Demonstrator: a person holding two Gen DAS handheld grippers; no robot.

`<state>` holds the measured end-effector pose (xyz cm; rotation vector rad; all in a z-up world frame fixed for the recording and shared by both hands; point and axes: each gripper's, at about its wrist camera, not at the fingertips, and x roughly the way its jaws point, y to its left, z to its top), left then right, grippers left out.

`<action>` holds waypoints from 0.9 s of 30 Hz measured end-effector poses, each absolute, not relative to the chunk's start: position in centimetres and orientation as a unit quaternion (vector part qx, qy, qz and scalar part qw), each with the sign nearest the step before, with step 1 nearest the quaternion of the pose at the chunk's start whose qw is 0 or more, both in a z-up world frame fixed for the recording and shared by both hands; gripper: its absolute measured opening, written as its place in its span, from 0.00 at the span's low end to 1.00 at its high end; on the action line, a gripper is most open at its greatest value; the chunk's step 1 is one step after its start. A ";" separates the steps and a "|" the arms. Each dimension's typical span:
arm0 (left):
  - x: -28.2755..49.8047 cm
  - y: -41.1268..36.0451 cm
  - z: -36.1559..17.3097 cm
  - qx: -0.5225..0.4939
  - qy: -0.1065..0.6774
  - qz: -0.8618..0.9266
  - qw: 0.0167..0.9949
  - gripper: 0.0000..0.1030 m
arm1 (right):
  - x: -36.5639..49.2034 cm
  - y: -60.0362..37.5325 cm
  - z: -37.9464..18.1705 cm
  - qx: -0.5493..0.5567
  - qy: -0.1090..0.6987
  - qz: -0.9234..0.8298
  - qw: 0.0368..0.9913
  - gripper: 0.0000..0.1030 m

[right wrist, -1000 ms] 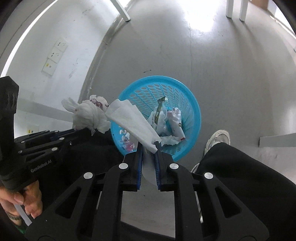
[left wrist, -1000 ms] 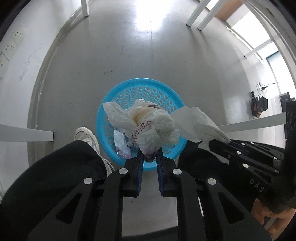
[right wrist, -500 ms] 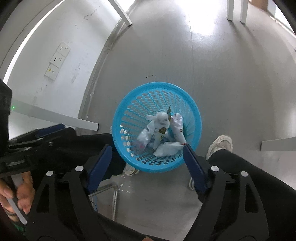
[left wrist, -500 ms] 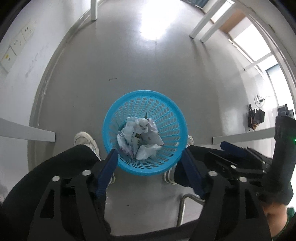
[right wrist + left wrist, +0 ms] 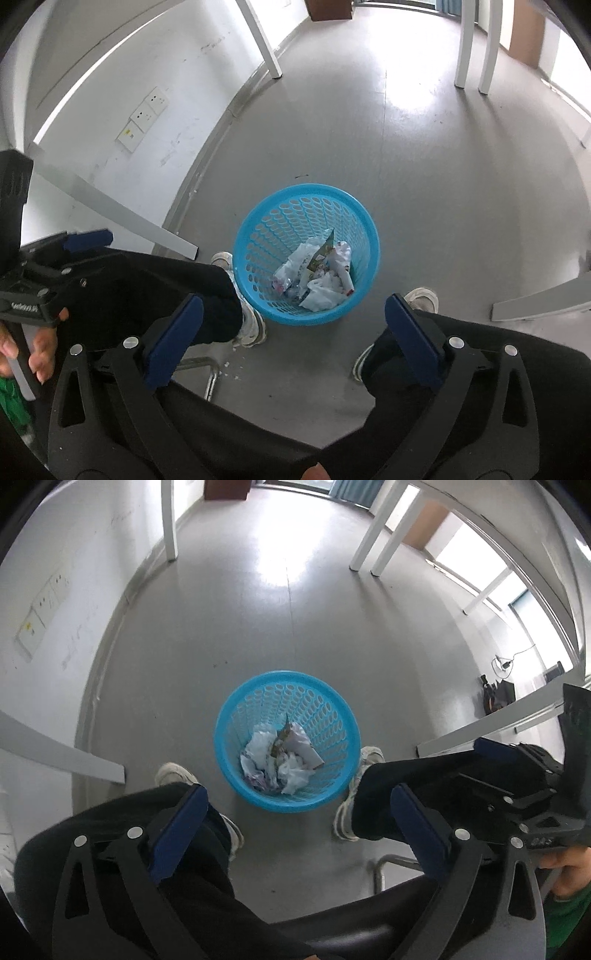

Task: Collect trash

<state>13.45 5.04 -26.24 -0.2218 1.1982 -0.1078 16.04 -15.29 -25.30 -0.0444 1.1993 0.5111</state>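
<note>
Blue basket (image 5: 287, 740) on grey floor (image 5: 295, 627), viewed from above between a seated person's two shoes; crumpled wrappers and tissue (image 5: 280, 760) piled at its bottom, nothing over the rim. Left tool (image 5: 295, 812) above the near rim, jaws just opened to full spread, nothing between the blue pads (image 5: 177, 827). Right tool (image 5: 291, 332) likewise spread wide after opening, empty, basket (image 5: 306, 254) visible through the gap; same trash heap (image 5: 314, 277) lying toward the basket's right wall. Deposit judged complete for this load. Risks from here: light, perforated basket standing close between the shoes, so liable to tip or slide if nudged by a foot or a descending tool; loose tissue prone to drift out on any knock; white specks on the floor (image 5: 229, 365) near the metal chair leg (image 5: 207, 373), possibly leftover scraps, easily overlooked.
</note>
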 end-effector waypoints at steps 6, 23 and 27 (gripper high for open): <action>13.8 4.8 -27.0 -0.094 0.568 -0.047 0.816 0.94 | 15.7 -15.8 -24.9 -0.018 0.551 0.238 0.800 0.92; 13.9 3.6 -28.0 -0.064 0.581 -0.048 0.810 0.94 | 16.1 -15.6 -25.9 -0.015 0.562 0.239 0.792 0.92; 13.9 3.6 -27.9 -0.067 0.580 -0.048 0.810 0.94 | 16.0 -15.5 -26.0 -0.019 0.562 0.239 0.791 0.92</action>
